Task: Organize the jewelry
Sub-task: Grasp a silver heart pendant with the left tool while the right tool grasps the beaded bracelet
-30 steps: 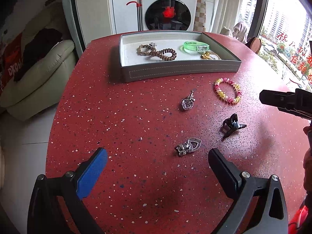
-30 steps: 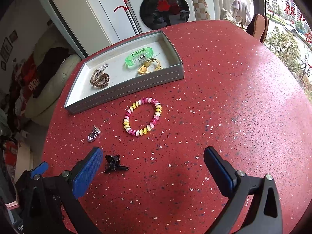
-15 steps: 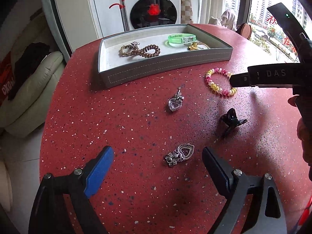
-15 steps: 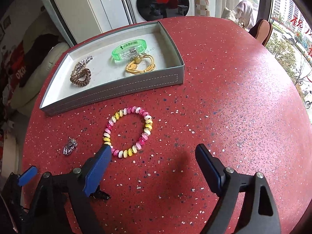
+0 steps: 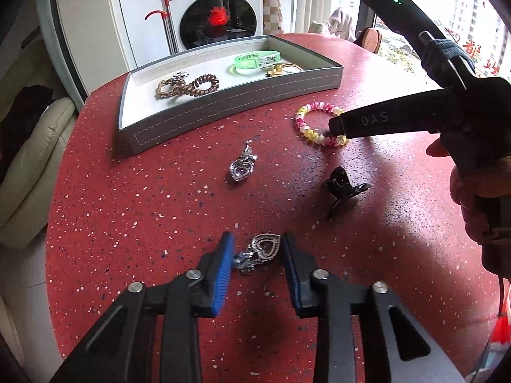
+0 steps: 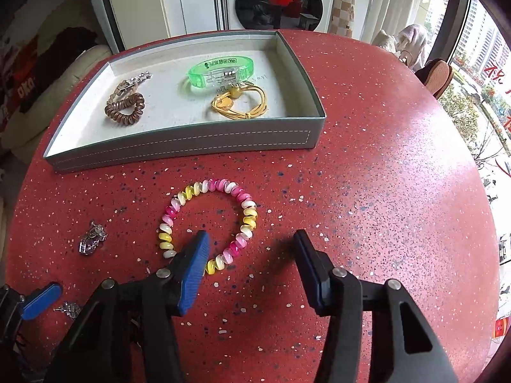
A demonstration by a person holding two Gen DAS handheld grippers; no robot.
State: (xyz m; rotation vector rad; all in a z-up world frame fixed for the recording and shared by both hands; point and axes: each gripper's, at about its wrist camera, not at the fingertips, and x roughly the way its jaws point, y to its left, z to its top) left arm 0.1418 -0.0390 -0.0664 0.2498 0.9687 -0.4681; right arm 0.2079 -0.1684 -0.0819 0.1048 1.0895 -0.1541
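On the red speckled table, my left gripper [image 5: 257,249] is partly closed around a silver heart pendant [image 5: 263,250]; the jaws flank it with small gaps. A second silver heart pendant [image 5: 242,167] and a black hair claw [image 5: 343,188] lie further out. My right gripper [image 6: 250,245] is open, low over the near edge of the pink-yellow beaded bracelet [image 6: 207,223], its left finger inside the ring. The grey tray [image 6: 191,150] holds a green bracelet [image 6: 220,68], a gold cord [image 6: 241,103], a brown coil tie [image 6: 126,110] and a silver chain.
A washing machine [image 5: 214,9] and white cabinets stand behind the table. A beige sofa [image 5: 28,146] is at the left. The table edge curves away at the right by the window.
My left gripper moved forward and narrowed around the near heart pendant. My right gripper moved down and forward onto the beaded bracelet and narrowed somewhat.
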